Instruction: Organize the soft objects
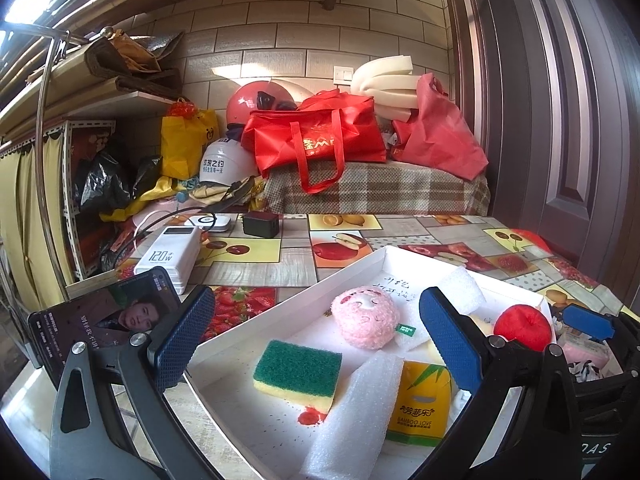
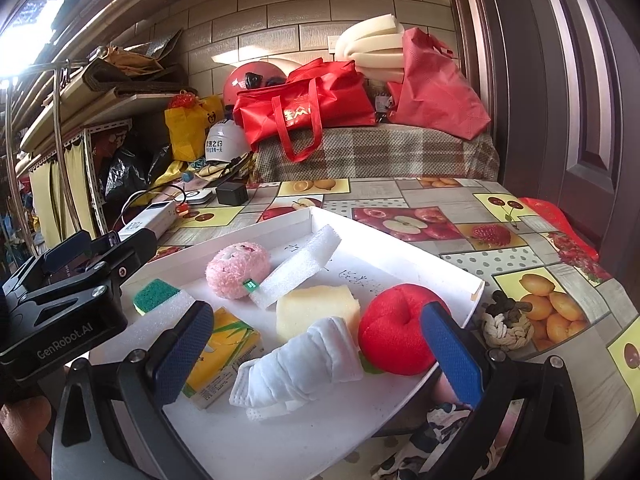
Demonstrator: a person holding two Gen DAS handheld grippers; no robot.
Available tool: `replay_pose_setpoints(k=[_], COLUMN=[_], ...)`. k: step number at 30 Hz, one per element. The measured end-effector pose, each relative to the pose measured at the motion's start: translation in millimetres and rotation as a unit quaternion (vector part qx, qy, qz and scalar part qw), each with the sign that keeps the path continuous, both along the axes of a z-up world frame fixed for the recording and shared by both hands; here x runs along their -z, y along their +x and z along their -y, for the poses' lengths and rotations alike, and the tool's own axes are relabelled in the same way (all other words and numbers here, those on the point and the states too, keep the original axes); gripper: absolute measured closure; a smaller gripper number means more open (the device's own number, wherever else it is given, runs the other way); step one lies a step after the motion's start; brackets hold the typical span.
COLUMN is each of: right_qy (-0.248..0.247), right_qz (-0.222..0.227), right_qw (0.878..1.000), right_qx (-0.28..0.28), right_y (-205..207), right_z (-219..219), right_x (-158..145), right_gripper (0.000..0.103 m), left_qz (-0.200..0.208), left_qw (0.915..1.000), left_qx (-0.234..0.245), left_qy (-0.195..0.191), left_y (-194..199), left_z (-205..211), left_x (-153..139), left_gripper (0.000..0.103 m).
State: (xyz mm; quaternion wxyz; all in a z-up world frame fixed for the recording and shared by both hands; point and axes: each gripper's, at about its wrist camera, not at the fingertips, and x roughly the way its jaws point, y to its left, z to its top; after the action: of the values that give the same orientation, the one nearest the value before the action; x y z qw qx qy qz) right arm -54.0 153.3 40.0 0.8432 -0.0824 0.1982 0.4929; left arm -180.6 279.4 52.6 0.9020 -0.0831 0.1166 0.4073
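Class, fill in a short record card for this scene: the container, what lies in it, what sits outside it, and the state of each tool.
container: white tray on a fruit-print tablecloth
in tray: pink plush ball, red plush apple, green-and-yellow sponge, yellow foam block, two white foam strips, tissue pack, folded face masks
outside tray: knotted rope ball, power bank, phone
left tool: open, empty
right tool: open, empty
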Motion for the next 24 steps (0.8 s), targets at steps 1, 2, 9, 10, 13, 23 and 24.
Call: replay_pose_setpoints(k=[1,2,9,10,13,23,24], right_qy=[0.003,0.007,0.031,0.036,0.050,0.057,0.057], right_qz=[0.004,0.008,0.031,0.034,0.044,0.057,0.055], right_qw=[1.000,1.000,0.999,0.999,0.998,0.997,0.997], right_qx=[0.000,-0.001,-0.002,-0.002,0.002,0.012,0.010], right_y=[-1,-3,-11,-11,-15,-22,-22], right_z=[1,2,10,11,17,44,48], right_x=[-1,-1,-5,-6,-8,-9,-9], right_gripper=[0.000,0.000,0.000,0.000,0.000,0.000,0.000], left_qz=[0.000,0.000,0.001,0.001,0.000,0.003,0.004], left_qw=[1.0000,1.0000,1.0000,1.0000,1.0000,1.0000,1.0000], left_qx=[0.000,0.000,-0.002,-0.002,-0.002,-0.005,-0.004], left_qy=[0.000,0.000,-0.002,-0.002,-0.001,0.003,0.005], left_y=[0,0,-2,-2,-3,-17,-18], left_z=[0,0,1,1,1,31,36], left_x=[0,0,1,1,1,3,3], left_gripper=[0.000,0.000,0.000,0.000,0.000,0.000,0.000])
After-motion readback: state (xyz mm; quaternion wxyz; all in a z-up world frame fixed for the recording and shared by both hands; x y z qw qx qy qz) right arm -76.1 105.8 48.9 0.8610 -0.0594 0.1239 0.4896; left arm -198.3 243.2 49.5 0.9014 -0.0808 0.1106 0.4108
